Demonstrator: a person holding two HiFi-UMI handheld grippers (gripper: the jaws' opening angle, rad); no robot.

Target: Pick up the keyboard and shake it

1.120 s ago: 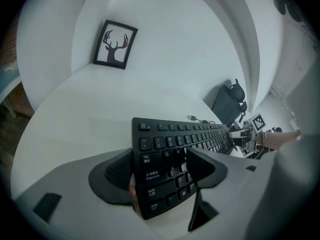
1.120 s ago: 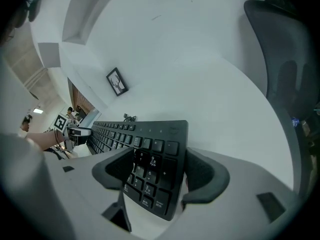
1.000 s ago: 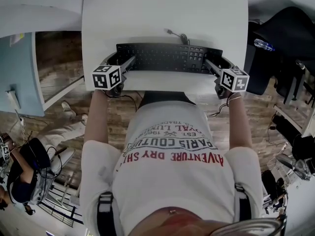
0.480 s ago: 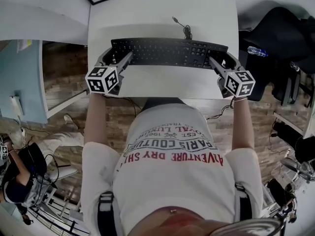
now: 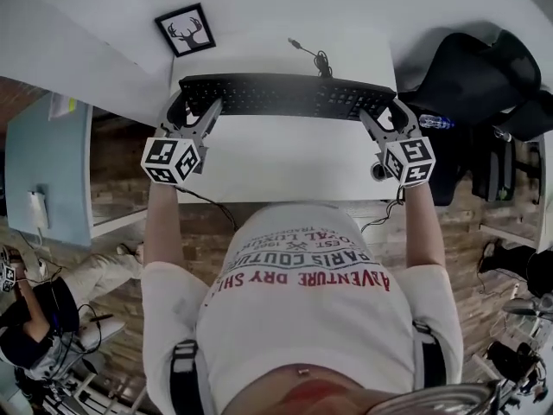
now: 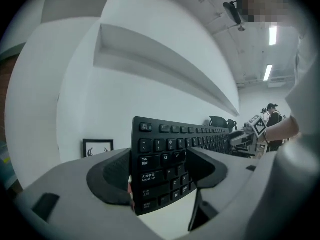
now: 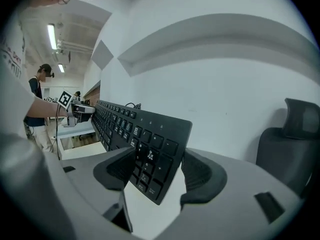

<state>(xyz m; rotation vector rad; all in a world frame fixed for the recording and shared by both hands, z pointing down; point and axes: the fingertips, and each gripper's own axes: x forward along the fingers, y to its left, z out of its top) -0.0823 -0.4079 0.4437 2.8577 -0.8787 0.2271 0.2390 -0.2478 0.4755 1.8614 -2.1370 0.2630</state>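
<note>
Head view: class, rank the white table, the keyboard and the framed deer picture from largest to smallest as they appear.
1. white table
2. keyboard, held up nearer the camera, yet clearly smaller than the table
3. framed deer picture

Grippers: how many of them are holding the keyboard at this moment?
2. The left gripper grips the keyboard at its left end, the right gripper at its right end. Neither grip is hidden.

Head cam: I'm looking steeply down on tabletop (image 5: 285,162). Left claw (image 5: 197,111) & right claw (image 5: 380,119) cams: close-up, facing each other along keyboard (image 5: 285,96), shared w/ head.
</note>
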